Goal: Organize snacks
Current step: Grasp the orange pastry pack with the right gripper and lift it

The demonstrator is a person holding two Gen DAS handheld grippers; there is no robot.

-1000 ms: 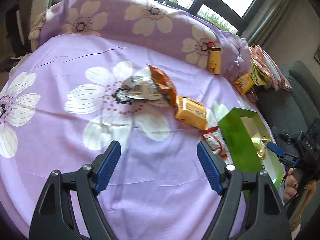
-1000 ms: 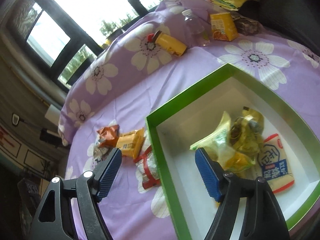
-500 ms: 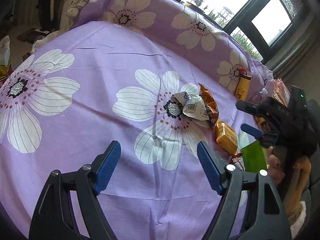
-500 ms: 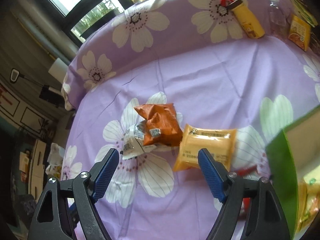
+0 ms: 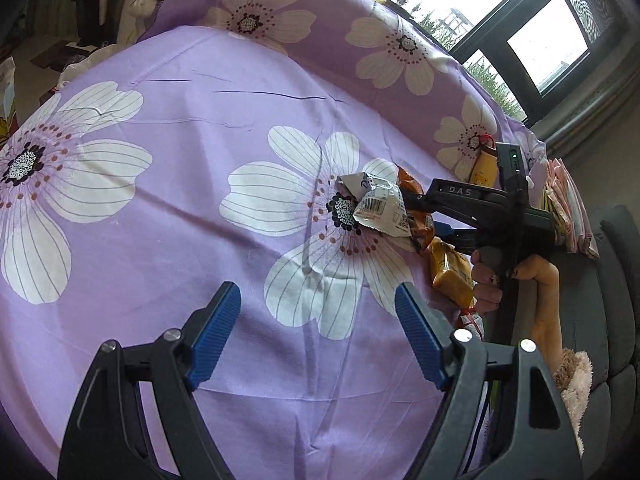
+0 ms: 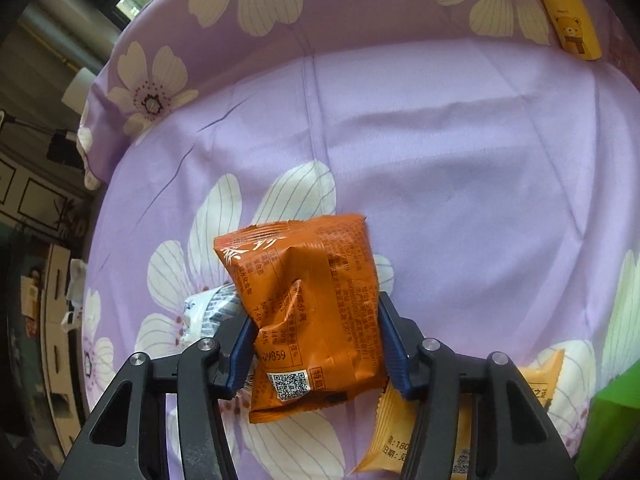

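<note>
The right gripper [image 6: 316, 344] is closing on an orange snack packet [image 6: 308, 312]; both blue pads already press the packet's sides and its foil is creased between them. The packet's long axis runs away from the camera, its crimped top edge at the far end and a QR code at the near end. Small Chinese print covers its back, and a stamped code ending "859" can be read near the left pad; the rest is too small to make out. Just left of the orange packet, partly under it, lies a white wrapper [image 6: 210, 312] with a barcode. Near and to the right of the orange packet lies a yellow packet [image 6: 432, 428] printed "180" beside Chinese characters, and beyond that is the corner of a green box [image 6: 616, 408]. All rest on a purple flowered cloth [image 6: 440, 160]. Far from the orange packet, at the cloth's raised back edge, a yellow bear-printed pack [image 6: 570, 16] lies slanted.

The left gripper [image 5: 318, 332] hangs over bare cloth with its jaws wide apart and nothing between them. From there the right tool's body shows the letters "DAS".
</note>
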